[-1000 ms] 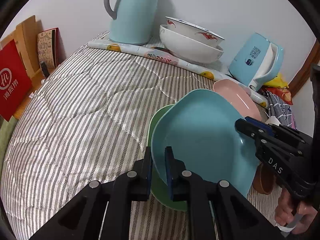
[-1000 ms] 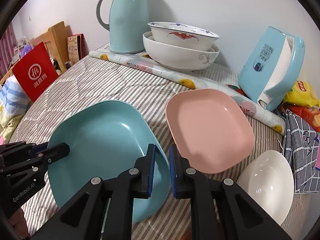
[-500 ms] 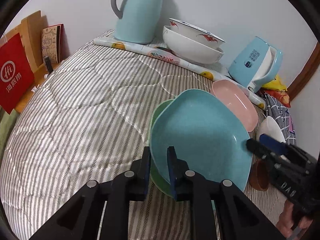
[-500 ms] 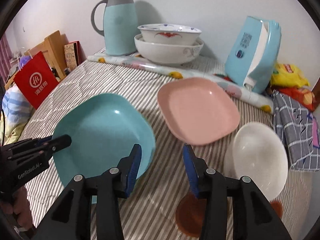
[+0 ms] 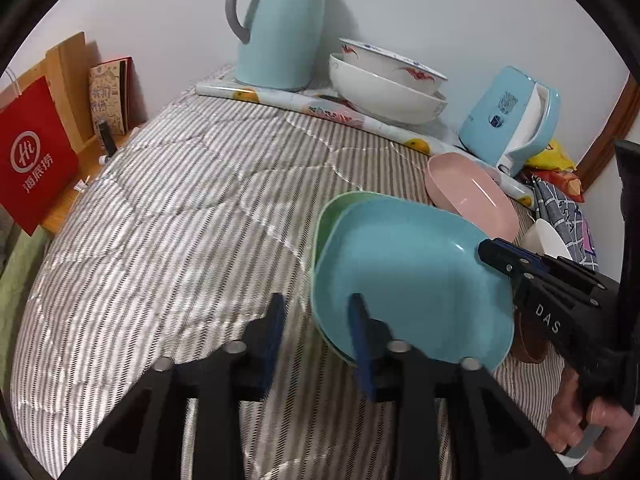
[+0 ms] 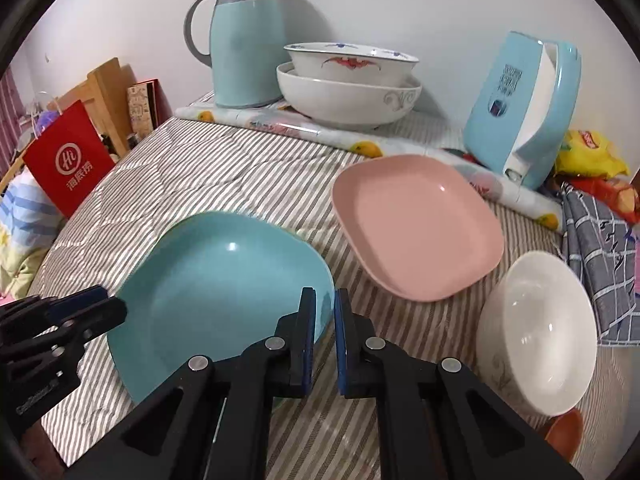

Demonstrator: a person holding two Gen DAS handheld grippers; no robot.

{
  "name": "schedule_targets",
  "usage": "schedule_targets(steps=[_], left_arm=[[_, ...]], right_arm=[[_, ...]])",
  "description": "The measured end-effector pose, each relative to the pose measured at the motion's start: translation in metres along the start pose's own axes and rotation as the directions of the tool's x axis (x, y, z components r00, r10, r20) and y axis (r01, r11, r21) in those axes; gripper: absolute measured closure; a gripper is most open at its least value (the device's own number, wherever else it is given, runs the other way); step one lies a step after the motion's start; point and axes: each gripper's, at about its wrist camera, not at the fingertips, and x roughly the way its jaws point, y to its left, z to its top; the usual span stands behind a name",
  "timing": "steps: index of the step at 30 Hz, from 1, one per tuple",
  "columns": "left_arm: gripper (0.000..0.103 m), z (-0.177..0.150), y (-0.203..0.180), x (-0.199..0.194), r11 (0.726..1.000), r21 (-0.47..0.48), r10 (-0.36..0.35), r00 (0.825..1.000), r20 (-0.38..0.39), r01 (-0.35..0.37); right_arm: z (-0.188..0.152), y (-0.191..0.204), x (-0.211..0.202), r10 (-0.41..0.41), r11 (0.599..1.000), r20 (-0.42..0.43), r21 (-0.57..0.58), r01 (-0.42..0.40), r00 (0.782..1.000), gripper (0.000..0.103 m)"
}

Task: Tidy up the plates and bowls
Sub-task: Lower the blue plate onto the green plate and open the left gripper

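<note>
A blue square plate [image 5: 408, 280] rests on a green plate [image 5: 326, 220] on the striped quilt; it also shows in the right wrist view [image 6: 216, 292]. My left gripper [image 5: 316, 328] is open, its jaws on either side of the blue plate's near rim. My right gripper [image 6: 322, 332] is shut and empty at the blue plate's right edge. A pink square plate [image 6: 416, 224] lies to the right. A white bowl [image 6: 536, 344] sits tilted on a brown bowl [image 6: 564, 432].
At the back stand a blue thermos jug [image 6: 244, 40], two stacked white bowls [image 6: 348, 88], a blue kettle [image 6: 524, 104] and a rolled printed mat [image 6: 360, 144]. A red bag [image 6: 68, 164] stands at the left; a checked cloth [image 6: 596, 248] at the right.
My left gripper has opened and let go of the blue plate, which now rests on the green plate. My right gripper opened half a second ago and has now shut empty.
</note>
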Motion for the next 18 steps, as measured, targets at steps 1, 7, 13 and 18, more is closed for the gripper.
schedule_targets(steps=[1,7,13,18], left_arm=[[0.06,0.0,0.001,-0.002,1.0,-0.002,0.003,1.0,0.007,-0.003],[0.058,0.002,0.001,-0.001,1.0,-0.007,0.004,1.0,0.007,-0.004],[0.058,0.0,0.001,0.002,1.0,-0.027,-0.003,1.0,0.001,0.003],[0.058,0.0,-0.002,0.0,1.0,-0.022,-0.005,1.0,0.003,0.005]], right_arm=[[0.001,-0.001,0.0,0.005,1.0,0.001,0.004,-0.005,1.0,0.094],[0.001,-0.002,0.0,0.003,1.0,-0.014,-0.009,-0.003,1.0,0.083],[-0.014,-0.006,-0.011,0.036,0.999,-0.02,0.002,-0.036,0.999,0.081],[-0.018,0.002,-0.004,0.016,1.0,-0.011,-0.02,-0.016,1.0,0.083]])
